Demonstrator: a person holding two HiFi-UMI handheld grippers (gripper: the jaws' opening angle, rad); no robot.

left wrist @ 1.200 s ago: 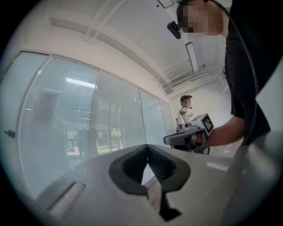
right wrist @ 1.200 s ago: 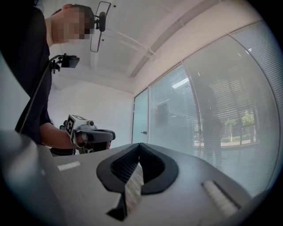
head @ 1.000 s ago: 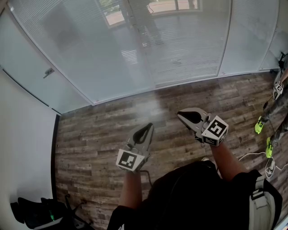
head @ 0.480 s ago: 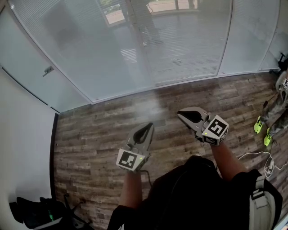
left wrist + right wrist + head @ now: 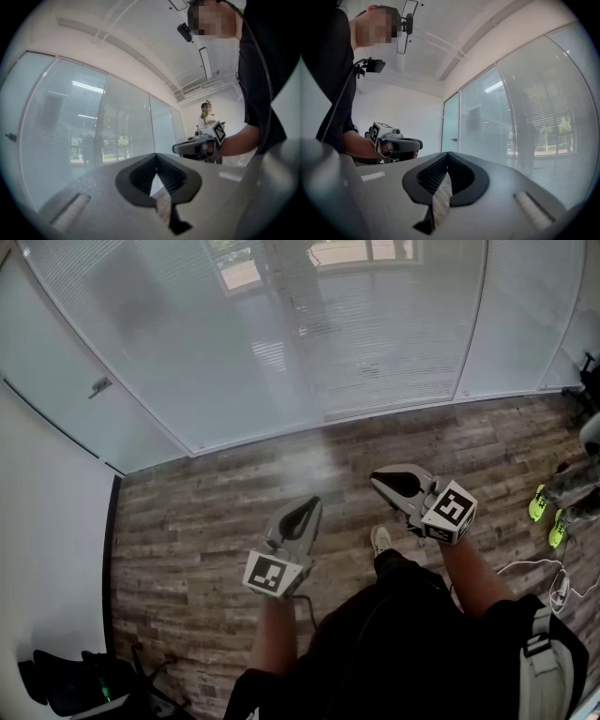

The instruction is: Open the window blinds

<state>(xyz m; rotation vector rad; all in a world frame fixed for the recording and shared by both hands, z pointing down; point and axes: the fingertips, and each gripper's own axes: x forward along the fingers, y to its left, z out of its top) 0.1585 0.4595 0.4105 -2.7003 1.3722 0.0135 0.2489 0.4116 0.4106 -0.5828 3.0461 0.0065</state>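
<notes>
The window blinds (image 5: 375,334) hang lowered behind the glass wall at the top of the head view, slats closed. They also show in the left gripper view (image 5: 79,126) and the right gripper view (image 5: 534,117). My left gripper (image 5: 305,510) is held level over the wooden floor, shut and empty, well short of the glass. My right gripper (image 5: 384,482) is beside it, also shut with nothing in it. From each gripper camera the jaws meet at the tip, left gripper (image 5: 156,157) and right gripper (image 5: 448,154). Neither touches the blinds.
A glass door with a handle (image 5: 100,388) stands at the left beside a white wall (image 5: 47,549). A black bag (image 5: 75,685) lies at the bottom left. Another person in neon-green shoes (image 5: 544,507) stands at the right edge, near a white cable (image 5: 534,568) on the floor.
Both grippers have stayed where they were. A shoe of the person holding them has come into view between them, and the person at the right edge has shifted.
</notes>
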